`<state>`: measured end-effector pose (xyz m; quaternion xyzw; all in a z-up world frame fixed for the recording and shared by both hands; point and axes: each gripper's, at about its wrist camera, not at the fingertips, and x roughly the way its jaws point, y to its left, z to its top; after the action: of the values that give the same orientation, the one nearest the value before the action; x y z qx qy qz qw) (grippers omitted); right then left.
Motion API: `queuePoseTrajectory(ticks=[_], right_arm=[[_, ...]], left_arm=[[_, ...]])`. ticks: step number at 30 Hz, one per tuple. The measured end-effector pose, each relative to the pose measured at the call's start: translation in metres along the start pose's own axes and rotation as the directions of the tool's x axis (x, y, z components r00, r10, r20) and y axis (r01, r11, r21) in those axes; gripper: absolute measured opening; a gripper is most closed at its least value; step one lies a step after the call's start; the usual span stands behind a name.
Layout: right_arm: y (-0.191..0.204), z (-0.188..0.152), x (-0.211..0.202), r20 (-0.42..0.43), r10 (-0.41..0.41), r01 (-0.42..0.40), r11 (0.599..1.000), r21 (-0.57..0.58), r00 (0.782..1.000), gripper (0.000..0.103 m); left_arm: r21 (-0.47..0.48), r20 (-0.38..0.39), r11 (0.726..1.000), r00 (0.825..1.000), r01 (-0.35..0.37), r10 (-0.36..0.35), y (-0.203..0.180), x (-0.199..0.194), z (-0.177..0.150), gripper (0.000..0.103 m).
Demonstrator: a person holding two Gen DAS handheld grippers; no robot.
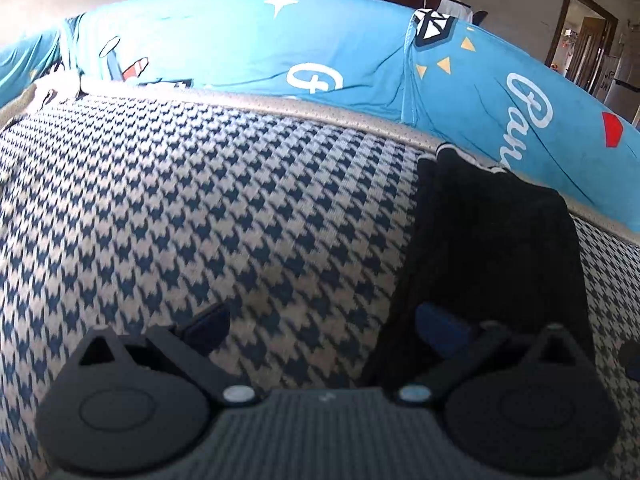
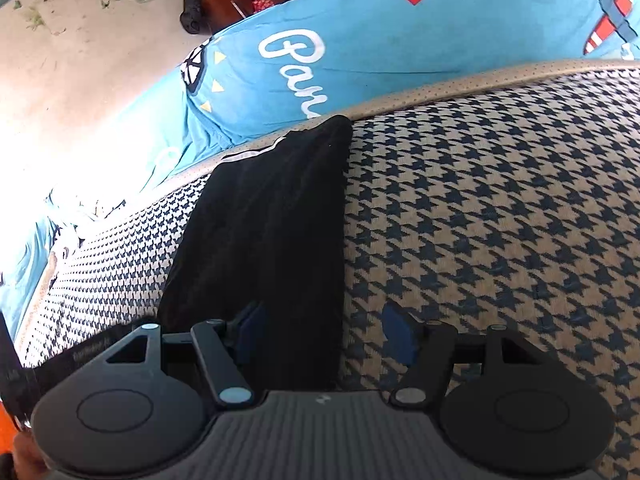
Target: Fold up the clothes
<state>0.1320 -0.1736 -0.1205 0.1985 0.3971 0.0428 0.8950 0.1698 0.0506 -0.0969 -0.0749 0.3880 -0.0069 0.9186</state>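
We've got one dark garment (image 2: 264, 232), black w/ a thin white stripe at its far end, lying as a long narrow strip on the houndstooth cover (image 1: 200, 200), its far end reaching the cover's beige border next to the blue printed sheet (image 1: 248, 40). It looks already folded lengthwise, so prob. a few layers thick. We judge it light, soft and floppy, not slippery or fragile; it'll sag if lifted from one point. Left gripper (image 1: 332, 324) has its jaws apart, nothing between them, right finger over the strip's near end. Right gripper (image 2: 324, 328) likewise spread, empty, straddling the strip's right edge. Best to pinch both near corners thru all layers, then carry them toward the striped end.
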Motion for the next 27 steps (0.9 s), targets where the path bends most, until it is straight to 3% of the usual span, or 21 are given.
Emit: queuePoseTrajectory(ticks=[5,22,27], right_arm=[[0.006,0.002,0.006,0.014,-0.022,0.022,0.999,-0.042,1.0,0.065],[0.005,0.018,0.036,0.033,-0.008,0.007,0.999,0.034,0.999,0.065],[0.009,0.021,0.044,0.048,-0.017,0.017,1.0,0.01,0.999,0.065]], left_arm=[[0.012,0.015,1.0,1.0,-0.003,0.003,-0.008,0.014,0.02,0.103],[0.049,0.044,0.996,0.996,0.079,-0.081,-0.054,0.073,0.067,0.103],[0.073,0.024,0.996,0.998,0.051,-0.053,-0.059,0.093,0.07,0.103]])
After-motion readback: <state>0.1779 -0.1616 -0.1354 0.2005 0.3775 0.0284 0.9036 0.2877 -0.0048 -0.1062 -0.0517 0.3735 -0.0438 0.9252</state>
